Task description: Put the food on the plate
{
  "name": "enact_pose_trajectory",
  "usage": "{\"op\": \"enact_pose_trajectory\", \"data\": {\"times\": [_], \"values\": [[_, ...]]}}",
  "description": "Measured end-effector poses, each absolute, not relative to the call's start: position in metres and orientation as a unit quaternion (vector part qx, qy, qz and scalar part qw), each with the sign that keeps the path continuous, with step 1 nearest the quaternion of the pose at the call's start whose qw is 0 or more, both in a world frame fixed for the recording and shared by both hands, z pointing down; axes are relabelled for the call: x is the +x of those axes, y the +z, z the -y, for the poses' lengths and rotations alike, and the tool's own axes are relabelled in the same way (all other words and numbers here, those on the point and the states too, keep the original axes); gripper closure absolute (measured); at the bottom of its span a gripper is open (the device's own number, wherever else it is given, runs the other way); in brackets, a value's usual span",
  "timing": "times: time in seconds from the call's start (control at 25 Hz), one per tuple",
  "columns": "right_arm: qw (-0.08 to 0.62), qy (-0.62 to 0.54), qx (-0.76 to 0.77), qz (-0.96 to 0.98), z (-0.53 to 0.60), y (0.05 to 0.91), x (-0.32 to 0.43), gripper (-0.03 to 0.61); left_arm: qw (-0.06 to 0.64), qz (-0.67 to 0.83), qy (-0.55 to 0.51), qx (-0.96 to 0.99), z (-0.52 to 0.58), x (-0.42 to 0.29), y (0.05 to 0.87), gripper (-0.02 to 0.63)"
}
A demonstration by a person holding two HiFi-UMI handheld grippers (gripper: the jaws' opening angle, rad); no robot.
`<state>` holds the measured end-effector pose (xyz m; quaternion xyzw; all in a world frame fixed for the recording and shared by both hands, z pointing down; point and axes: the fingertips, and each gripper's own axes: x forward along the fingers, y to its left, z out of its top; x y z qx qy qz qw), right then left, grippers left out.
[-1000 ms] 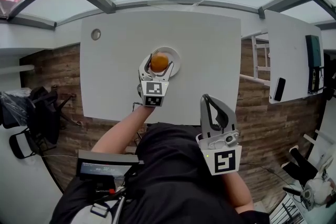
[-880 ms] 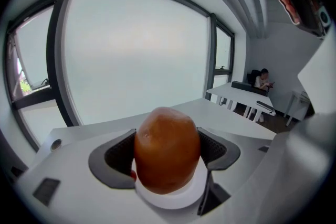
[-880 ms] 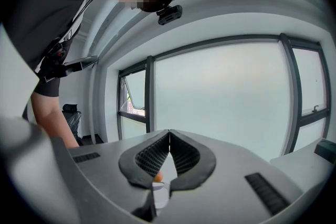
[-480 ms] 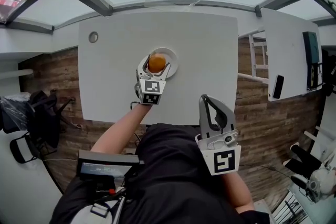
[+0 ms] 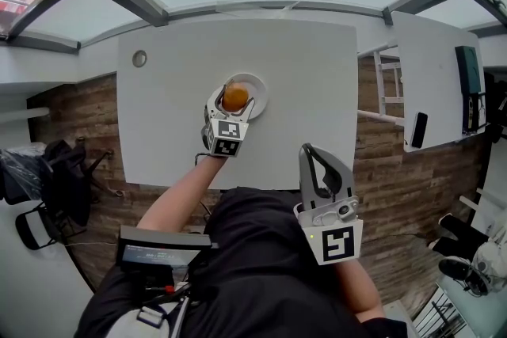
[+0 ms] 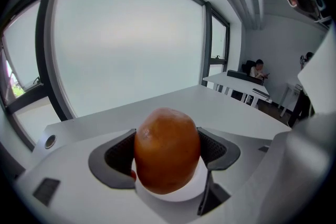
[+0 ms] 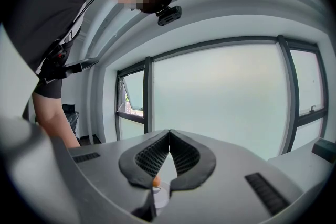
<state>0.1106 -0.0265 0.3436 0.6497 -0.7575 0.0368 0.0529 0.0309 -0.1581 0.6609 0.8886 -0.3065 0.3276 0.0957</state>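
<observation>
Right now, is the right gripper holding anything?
No, the right gripper has its jaws closed tip to tip, with nothing gripped between them.

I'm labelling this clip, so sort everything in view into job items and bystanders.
Job: orange food, clamped in left gripper; white plate beneath it; white table.
Lying about: right gripper, shut and idle; grommet; dark phone on side table; black chair.

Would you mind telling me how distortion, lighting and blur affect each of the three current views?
Head view: heavy fisheye bows the white table; light is even, the orange food sharp. Left gripper view: blown-out window, dark vignetted corners, the left gripper soft up close. Right gripper view: washed-out panes, a mosaic patch at top, the right gripper crisp, jaws shut.
</observation>
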Motion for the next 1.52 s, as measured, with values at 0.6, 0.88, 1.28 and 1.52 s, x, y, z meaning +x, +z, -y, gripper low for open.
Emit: {"op": "enact_pose_trajectory", "data": {"times": [0.6,0.88,1.28,1.52], "values": [[0.054,0.045,0.653,0.754,0.026,0.348,0.114,0.571,0.101,0.303,0.354,0.879,0.160,0.025,0.681,0.267],[0.053,0.050,0.655,0.752,0.024,0.350,0.117,0.571,0.114,0.303,0.358,0.876,0.162,0.028,0.688,0.267],[0.050,0.051,0.661,0.747,0.021,0.349,0.119,0.571,0.135,0.300,0.365,0.871,0.158,0.033,0.697,0.267],[0.054,0.051,0.665,0.743,0.019,0.350,0.119,0.571,0.138,0.293,0.370,0.871,0.158,0.035,0.703,0.267]]}}
